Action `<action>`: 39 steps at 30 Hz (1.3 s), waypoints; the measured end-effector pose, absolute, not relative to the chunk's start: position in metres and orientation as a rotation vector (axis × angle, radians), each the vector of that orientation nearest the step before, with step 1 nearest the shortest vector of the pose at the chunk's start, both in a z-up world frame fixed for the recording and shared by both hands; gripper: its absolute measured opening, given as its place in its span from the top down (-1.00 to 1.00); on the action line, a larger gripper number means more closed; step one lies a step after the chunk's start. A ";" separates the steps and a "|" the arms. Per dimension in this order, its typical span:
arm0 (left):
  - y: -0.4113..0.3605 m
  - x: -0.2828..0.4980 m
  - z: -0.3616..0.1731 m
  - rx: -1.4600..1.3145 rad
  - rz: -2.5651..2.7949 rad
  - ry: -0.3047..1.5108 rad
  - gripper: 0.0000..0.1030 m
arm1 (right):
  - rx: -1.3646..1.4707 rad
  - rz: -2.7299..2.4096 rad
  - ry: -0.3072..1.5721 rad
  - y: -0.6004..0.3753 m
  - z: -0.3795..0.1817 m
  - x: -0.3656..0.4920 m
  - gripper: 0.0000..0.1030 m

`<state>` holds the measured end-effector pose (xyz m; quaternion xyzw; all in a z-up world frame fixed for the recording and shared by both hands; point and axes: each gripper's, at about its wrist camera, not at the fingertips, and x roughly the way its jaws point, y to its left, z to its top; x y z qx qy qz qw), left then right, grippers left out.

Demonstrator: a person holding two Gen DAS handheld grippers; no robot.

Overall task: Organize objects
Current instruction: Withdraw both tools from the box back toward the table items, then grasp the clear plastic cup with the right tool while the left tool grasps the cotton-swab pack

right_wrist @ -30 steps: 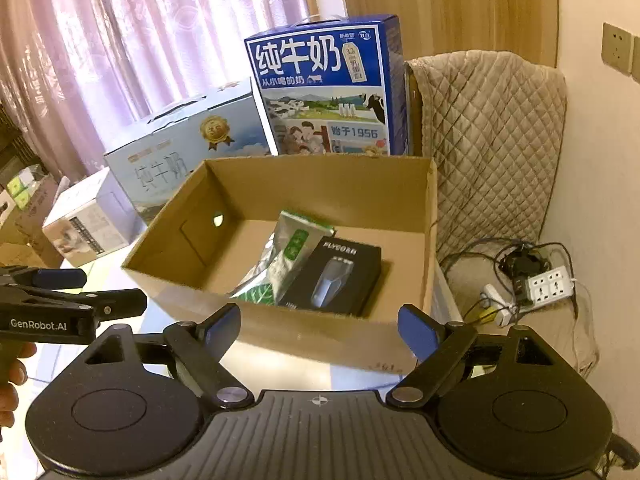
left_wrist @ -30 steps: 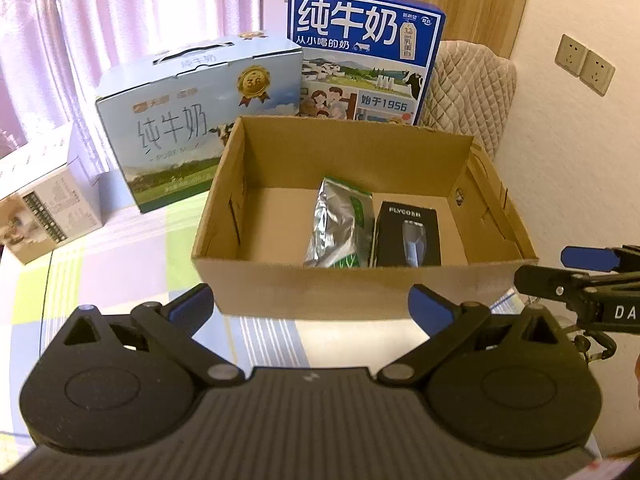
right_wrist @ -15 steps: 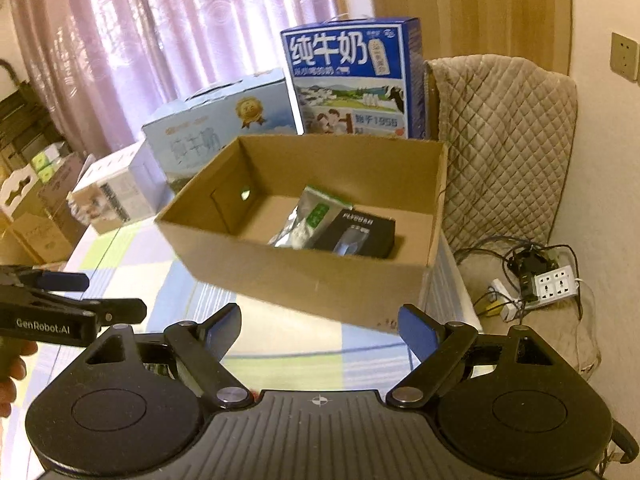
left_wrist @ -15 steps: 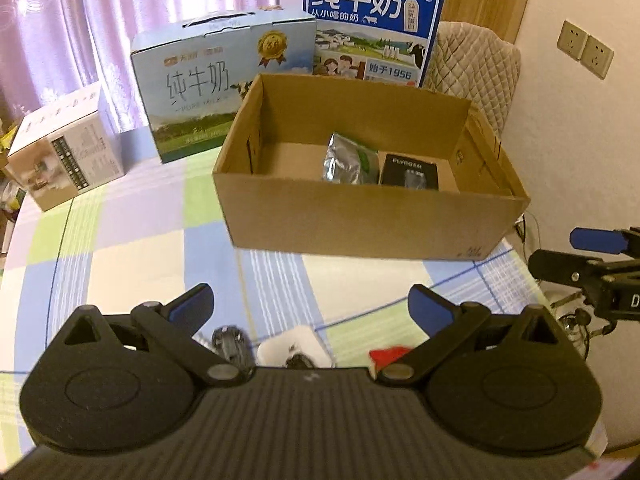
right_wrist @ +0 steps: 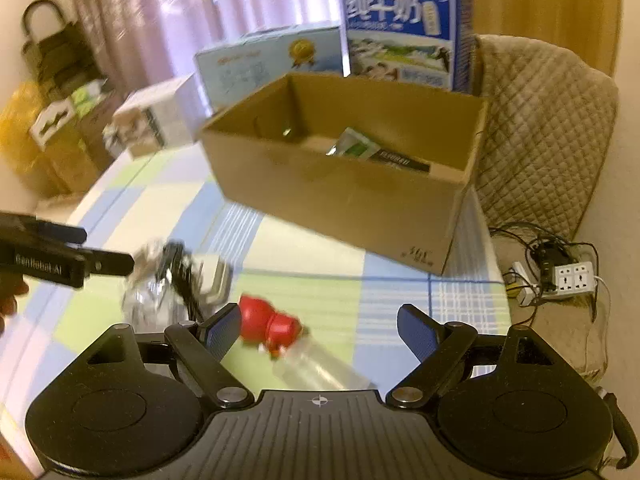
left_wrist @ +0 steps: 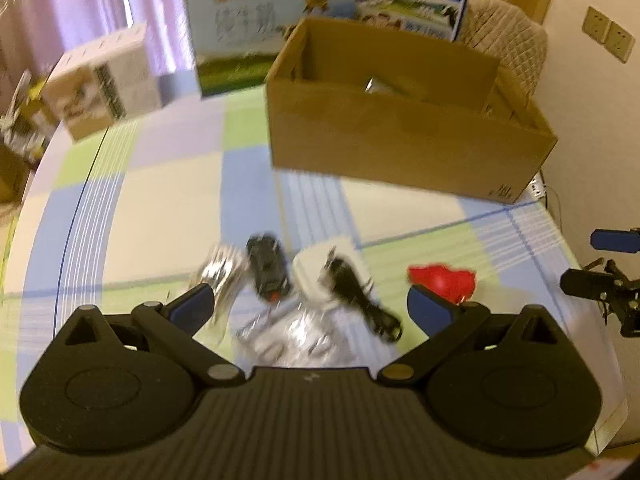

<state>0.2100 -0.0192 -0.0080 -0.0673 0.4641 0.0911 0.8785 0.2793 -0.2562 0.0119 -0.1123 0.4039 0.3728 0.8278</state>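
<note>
An open cardboard box [left_wrist: 400,148] [right_wrist: 340,196] stands at the far side of the checked tablecloth. Inside it lie a green-and-silver packet [right_wrist: 356,146] and a black carton [right_wrist: 400,162]. Loose things lie blurred on the cloth in front: a silver foil packet [left_wrist: 218,276], a small black item [left_wrist: 268,268], a white piece [left_wrist: 310,270] with a black corded item [left_wrist: 352,296] on it, and a red-capped clear item [left_wrist: 440,280] [right_wrist: 268,324]. My left gripper [left_wrist: 310,308] hangs open above the pile. My right gripper [right_wrist: 320,328] is open over the red-capped item.
Two blue milk cartons [left_wrist: 272,28] [right_wrist: 404,32] and a white box [left_wrist: 100,80] stand behind and left of the cardboard box. A quilted chair [right_wrist: 540,132] and a power strip [right_wrist: 568,280] with cables lie off the table's right edge.
Both grippers have pulled back from the box and tipped downwards. The loose things on the cloth have come into view. Both stayed open.
</note>
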 end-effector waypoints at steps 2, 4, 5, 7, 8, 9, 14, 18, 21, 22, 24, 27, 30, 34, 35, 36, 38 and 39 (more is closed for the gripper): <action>-0.014 0.201 -0.014 -0.157 0.206 0.982 -0.94 | -0.277 0.816 0.862 -0.255 0.004 0.273 -0.59; -0.010 0.191 -0.021 -0.167 0.227 0.994 -0.92 | -0.321 0.843 0.870 -0.253 -0.006 0.268 -0.50; -0.007 0.187 -0.023 -0.171 0.238 0.998 -0.92 | -0.347 0.860 0.876 -0.252 -0.012 0.266 -0.44; -0.003 0.179 -0.027 -0.179 0.259 1.005 -0.92 | -0.397 0.882 0.875 -0.249 -0.023 0.263 -0.40; -0.001 0.176 -0.029 -0.182 0.269 1.007 -0.92 | -0.428 0.896 0.869 -0.248 -0.027 0.261 -0.39; 0.001 0.172 -0.031 -0.187 0.278 1.007 -0.92 | -0.459 0.920 0.861 -0.246 -0.031 0.261 -0.38; 0.008 0.161 -0.037 -0.204 0.315 1.014 -0.91 | -0.597 0.990 0.839 -0.239 -0.054 0.264 -0.32; 0.011 0.154 -0.040 -0.211 0.336 1.014 -0.90 | -0.624 1.003 0.859 -0.238 -0.068 0.274 -0.31; 0.012 0.149 -0.042 -0.217 0.350 1.018 -0.89 | -0.643 1.015 0.878 -0.235 -0.077 0.280 -0.31; 0.012 0.147 -0.043 -0.220 0.357 1.019 -0.89 | -0.647 1.020 0.884 -0.235 -0.079 0.281 -0.30; 0.013 0.143 -0.044 -0.226 0.367 1.021 -0.88 | -0.656 1.025 0.894 -0.233 -0.085 0.283 -0.28; 0.014 0.136 -0.046 -0.235 0.381 1.024 -0.85 | -0.664 1.026 0.904 -0.230 -0.092 0.284 -0.21; 0.016 0.130 -0.047 -0.241 0.393 1.027 -0.83 | -0.657 1.020 0.917 -0.230 -0.097 0.288 -0.07; 0.020 0.127 -0.050 -0.236 0.399 1.036 -0.74 | -0.628 1.000 0.927 -0.233 -0.096 0.290 -0.02; 0.022 0.128 -0.050 -0.232 0.398 1.038 -0.74 | -0.616 0.990 0.934 -0.235 -0.095 0.291 -0.01; 0.024 0.130 -0.051 -0.225 0.396 1.038 -0.73 | -0.596 0.975 0.943 -0.236 -0.094 0.292 -0.01; 0.029 0.135 -0.051 -0.208 0.390 1.034 -0.72 | -0.551 0.942 0.952 -0.241 -0.091 0.293 0.00; 0.032 0.138 -0.051 -0.199 0.385 1.030 -0.70 | -0.524 0.916 0.956 -0.245 -0.089 0.294 0.00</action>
